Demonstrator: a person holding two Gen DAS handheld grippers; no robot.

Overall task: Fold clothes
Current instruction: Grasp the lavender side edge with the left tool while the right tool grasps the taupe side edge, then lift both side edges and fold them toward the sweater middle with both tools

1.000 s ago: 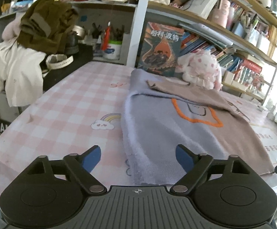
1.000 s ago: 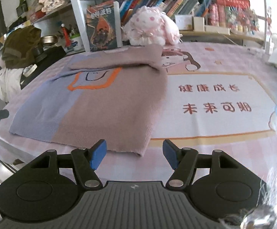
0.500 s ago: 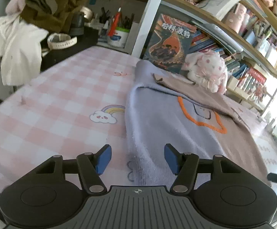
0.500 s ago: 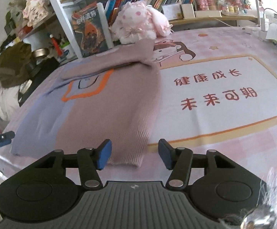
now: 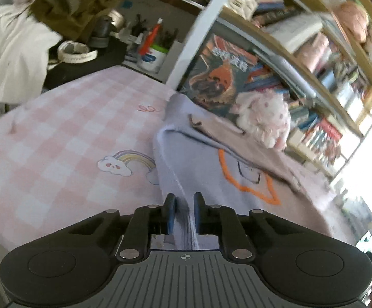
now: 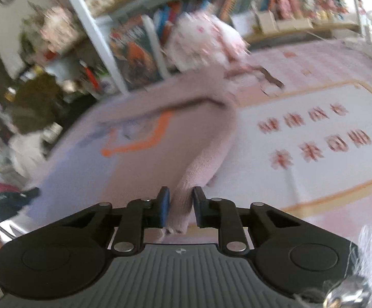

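A knit sweater [image 5: 206, 154], lavender on one side and dusty pink on the other with an orange outline on the chest, lies on the pink checked table cover [image 5: 65, 138]. My left gripper [image 5: 184, 211] is shut on the lavender hem corner, which bunches between its blue pads. My right gripper [image 6: 180, 209] is shut on the pink hem corner [image 6: 201, 164], lifted into a ridge off the table. The sweater [image 6: 139, 138] stretches away from both grippers toward the shelves. A folded sleeve lies across its far end.
A pink plush toy [image 5: 262, 118] and a propped book [image 5: 216, 77] stand behind the sweater under crowded bookshelves. White and olive clothes [image 5: 32, 25] hang at the left. A printed mat with red characters [image 6: 314, 138] covers the table's right half.
Both grippers moved forward onto the sweater's near hem and closed on its corners; the hem now bunches and lifts at each grip. Both views tilted and blurred with the motion.
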